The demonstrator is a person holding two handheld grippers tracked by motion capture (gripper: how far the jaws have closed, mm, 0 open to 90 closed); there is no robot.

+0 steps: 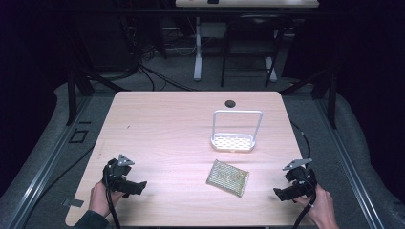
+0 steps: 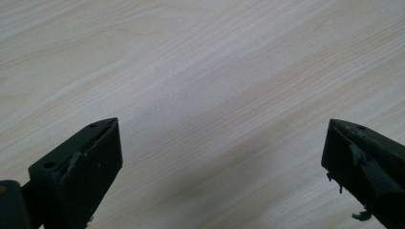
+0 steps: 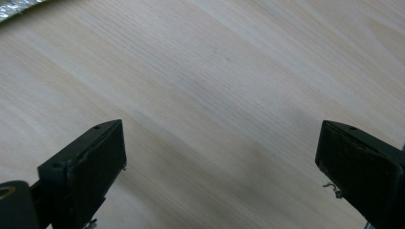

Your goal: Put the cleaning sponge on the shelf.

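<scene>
A flat yellowish-green sponge (image 1: 228, 178) with a glittery surface lies on the wooden table (image 1: 157, 129), near the front and right of centre. Behind it stands a white perforated rack (image 1: 233, 141) with a tall wire handle. My left gripper (image 1: 138, 187) rests low at the front left, held by a hand, jaws wide apart over bare wood (image 2: 219, 138). At the front right my right gripper (image 1: 279, 193) points left toward the sponge, also open with nothing between its jaws (image 3: 219, 143). A sliver of the sponge (image 3: 14, 8) shows at the top left of the right gripper view.
A dark round hole (image 1: 230, 103) sits near the table's far edge. Beyond the table are white desk legs (image 1: 197, 47), black frame posts and cables on a grey floor. Bare tabletop stretches across the left and middle.
</scene>
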